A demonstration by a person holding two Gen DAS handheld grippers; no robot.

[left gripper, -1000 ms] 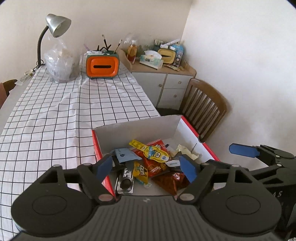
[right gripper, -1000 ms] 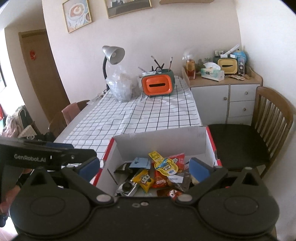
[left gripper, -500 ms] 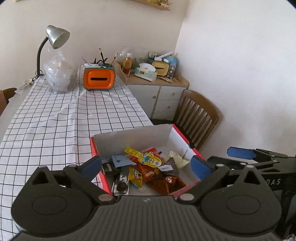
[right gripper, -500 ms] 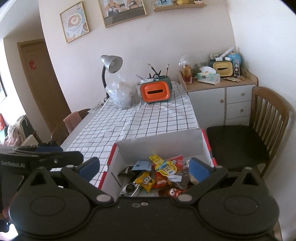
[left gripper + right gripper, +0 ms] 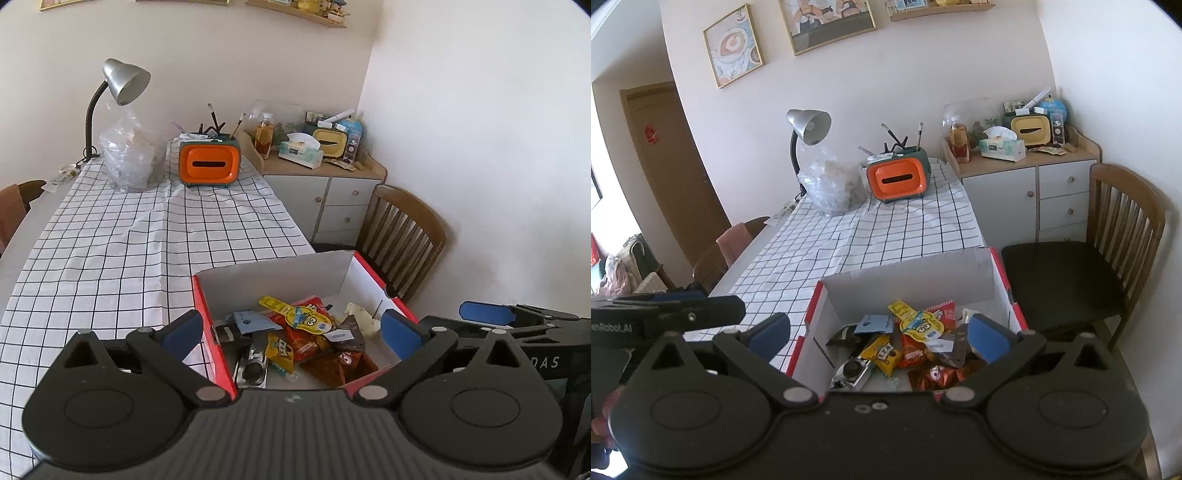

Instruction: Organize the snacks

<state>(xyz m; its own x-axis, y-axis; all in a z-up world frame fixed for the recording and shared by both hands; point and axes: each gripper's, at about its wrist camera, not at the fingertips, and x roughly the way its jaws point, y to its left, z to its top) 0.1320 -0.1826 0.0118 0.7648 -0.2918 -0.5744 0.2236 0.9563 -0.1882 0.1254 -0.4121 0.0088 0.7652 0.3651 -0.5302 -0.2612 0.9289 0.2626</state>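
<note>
A red cardboard box [image 5: 273, 267] [image 5: 908, 278] with a white inside stands at the near right corner of the checked table. Several snack packets lie heaped in it: a yellow cartoon packet [image 5: 301, 314] [image 5: 918, 321], a yellow bar [image 5: 279, 349] [image 5: 882, 352], orange and brown packets [image 5: 340, 363] [image 5: 936, 373], a silver packet [image 5: 253, 367] [image 5: 851, 371]. My left gripper [image 5: 291, 332] hangs above the box, open wide, nothing between its blue pads. My right gripper [image 5: 879, 334] also hovers over the box, open and empty. Each gripper shows at the edge of the other's view.
The checked cloth [image 5: 122, 236] covers the table beyond the box. At the far end stand an orange tissue holder [image 5: 208, 164] [image 5: 899, 179], a plastic bag [image 5: 129, 158] and a desk lamp [image 5: 123, 81]. A wooden chair [image 5: 1108, 243] and a cabinet [image 5: 1030, 184] are at the right.
My left gripper's jaws have spread wider and it has pulled back a little from the box, so more of the room shows. The right gripper has stayed open, its view tilted slightly upward.
</note>
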